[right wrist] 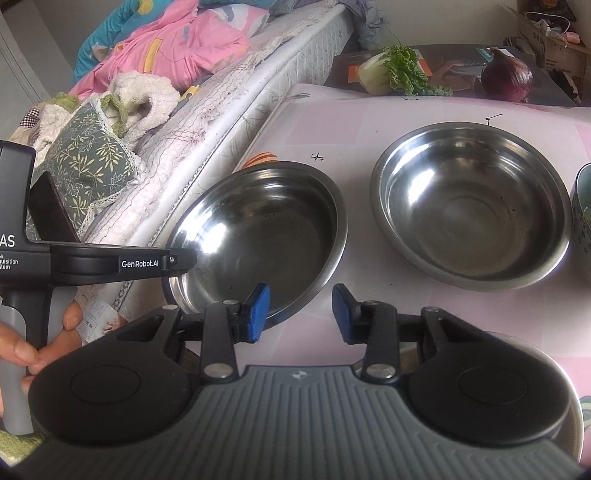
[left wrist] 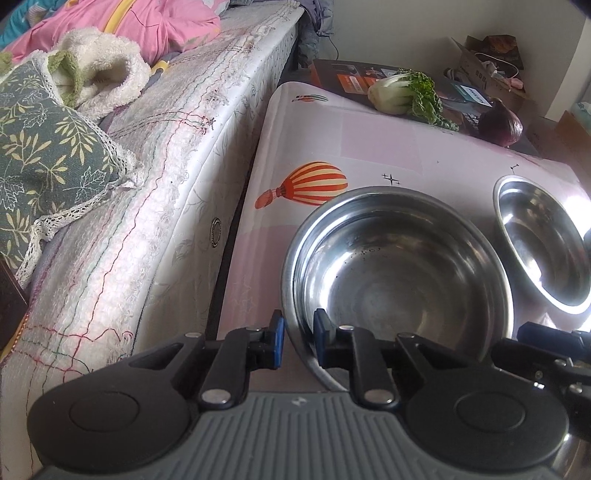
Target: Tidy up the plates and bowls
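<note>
Where the left hand-held gripper (left wrist: pixel 299 332) stands: tilted down over the counter (left wrist: pixel 369 147), clenched on the near rim of the left steel bowl (left wrist: pixel 399 273), one blue pad outside the wall and one inside.
Hand (right wrist: pixel 37 343): wrapped round the grey grip of that left tool, at the left edge of the right wrist view.
Right hand-held gripper (right wrist: pixel 300 314): released, its blue pads apart with bare counter showing between them; its left pad overlaps the left steel bowl's right rim, and I cannot tell whether it touches.
Left steel bowl: upright and empty, on the counter's edge nearest the bed (left wrist: pixel 184 166).
Second steel bowl (left wrist: pixel 543 240): upright and empty, just beside the left steel bowl on its right, not touching it.
Third steel bowl (right wrist: pixel 565 387): mostly hidden under the right tool's body, only its rim showing at lower right.
Patterned cup (right wrist: pixel 583 218): cut off at the right edge, near the second steel bowl.
Counter: covered by a pink cloth with a striped balloon print (left wrist: pixel 306 184).
Far end of the counter: a leafy green vegetable (left wrist: pixel 406 92) and a red onion (left wrist: pixel 500 123), well apart from the bowls.
Bed: alongside the counter, bearing a leaf-print pillow (left wrist: pixel 48 158) and a pink quilt (left wrist: pixel 147 22).
</note>
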Motion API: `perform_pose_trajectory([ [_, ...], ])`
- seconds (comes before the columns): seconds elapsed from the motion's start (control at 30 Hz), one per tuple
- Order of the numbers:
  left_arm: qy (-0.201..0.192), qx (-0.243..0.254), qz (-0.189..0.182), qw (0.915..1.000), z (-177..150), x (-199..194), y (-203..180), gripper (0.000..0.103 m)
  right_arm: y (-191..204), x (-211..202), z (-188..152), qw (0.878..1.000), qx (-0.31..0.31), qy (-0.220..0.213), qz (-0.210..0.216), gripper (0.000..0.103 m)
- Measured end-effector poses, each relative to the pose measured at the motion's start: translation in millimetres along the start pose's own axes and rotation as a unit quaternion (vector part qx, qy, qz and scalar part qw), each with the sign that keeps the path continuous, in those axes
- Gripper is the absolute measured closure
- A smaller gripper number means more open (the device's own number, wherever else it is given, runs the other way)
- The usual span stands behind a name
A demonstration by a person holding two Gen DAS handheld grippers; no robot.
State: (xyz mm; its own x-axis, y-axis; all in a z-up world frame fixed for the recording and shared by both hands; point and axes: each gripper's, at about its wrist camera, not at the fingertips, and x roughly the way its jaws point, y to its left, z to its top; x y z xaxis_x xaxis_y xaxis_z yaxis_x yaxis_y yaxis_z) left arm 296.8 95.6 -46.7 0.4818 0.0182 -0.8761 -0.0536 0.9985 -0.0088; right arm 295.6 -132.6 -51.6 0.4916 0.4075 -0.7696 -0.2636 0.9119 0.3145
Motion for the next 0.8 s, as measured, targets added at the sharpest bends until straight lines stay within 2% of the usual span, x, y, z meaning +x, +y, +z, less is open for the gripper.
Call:
perform_pose_trajectory([
  [0.1,0.0,-0.007,-0.01,0.9999,-0.4,-1.7,5.2,0.083,-5.5,0.3,2.2,1.0,0.007,-0.004,-0.008,0.066],
  [0.17,-0.005,-0.008,-0.017,0.9998,-0.3,-2.4,7.3,0.073,-9.6,2.0,4.7,1.0,0.013,-0.006,-0.013,0.066],
  [0.27,-0.013,-0.009,-0.015,0.9998,0.2,-1.9,7.2,0.066,-13.4,5.4,9.3,1.0,0.021,-0.009,-0.017,0.067],
  [0.4,-0.017,-0.013,-0.016,0.9997,4.6,4.4,6.0,0.066,-14.1,16.1,14.3,0.999,0.027,-0.005,-0.018,0.07],
  [0.5,-0.014,-0.018,-0.021,0.9995,7.3,8.5,5.6,0.068,-12.1,22.7,15.8,0.999,0.028,-0.002,-0.017,0.078],
  [0.53,-0.013,-0.02,-0.026,0.9994,7.3,8.5,5.4,0.074,-11.5,24.1,16.1,0.999,0.029,-0.001,-0.014,0.082],
  [0.57,-0.013,-0.019,-0.027,0.9994,7.1,8.1,4.8,0.077,-10.4,24.3,16.2,1.0,0.028,-0.001,-0.011,0.084],
  [0.8,-0.001,-0.019,-0.038,0.9991,-0.9,4.5,7.4,0.078,-9.1,18.6,12.8,1.0,0.018,0.001,-0.011,0.084],
])
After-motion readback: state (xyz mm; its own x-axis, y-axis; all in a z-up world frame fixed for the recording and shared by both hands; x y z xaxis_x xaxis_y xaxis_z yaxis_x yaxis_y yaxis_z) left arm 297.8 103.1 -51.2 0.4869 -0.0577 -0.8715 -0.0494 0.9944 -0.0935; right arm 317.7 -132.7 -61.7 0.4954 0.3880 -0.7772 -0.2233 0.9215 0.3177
